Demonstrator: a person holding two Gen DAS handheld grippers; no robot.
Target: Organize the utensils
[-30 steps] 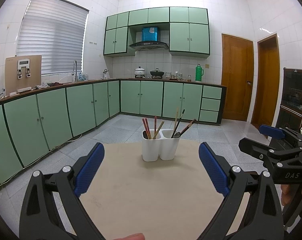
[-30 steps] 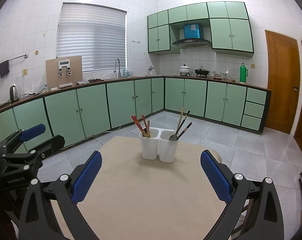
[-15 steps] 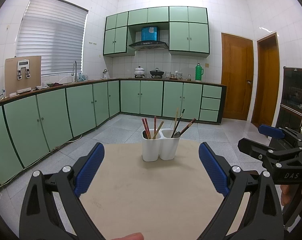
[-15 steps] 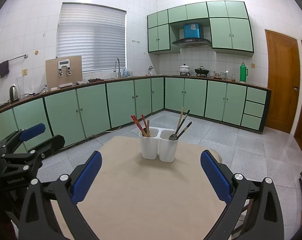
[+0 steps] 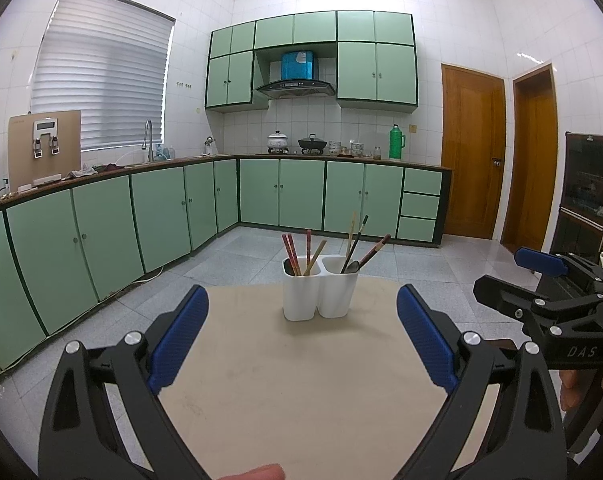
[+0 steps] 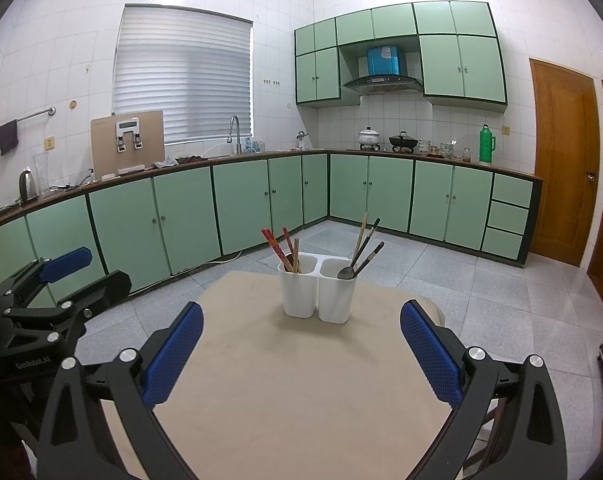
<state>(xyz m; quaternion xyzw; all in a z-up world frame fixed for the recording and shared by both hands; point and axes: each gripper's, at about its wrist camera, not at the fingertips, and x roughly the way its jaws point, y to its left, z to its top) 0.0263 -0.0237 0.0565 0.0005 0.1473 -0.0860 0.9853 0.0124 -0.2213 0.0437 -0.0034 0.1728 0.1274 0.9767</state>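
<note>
Green-cabinet kitchen; chopsticks [image 5: 291, 249], light, stiff and slippery, are standing in a white holder [image 5: 320, 291] near the desk's [image 5: 293, 392] far edge; both grippers' fingers [image 6: 173, 360] are spreading apart, empty.

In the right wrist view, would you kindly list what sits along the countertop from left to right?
Kettle → glass jug → brown water dispenser → faucet → white pot → black wok → green thermos.
</note>
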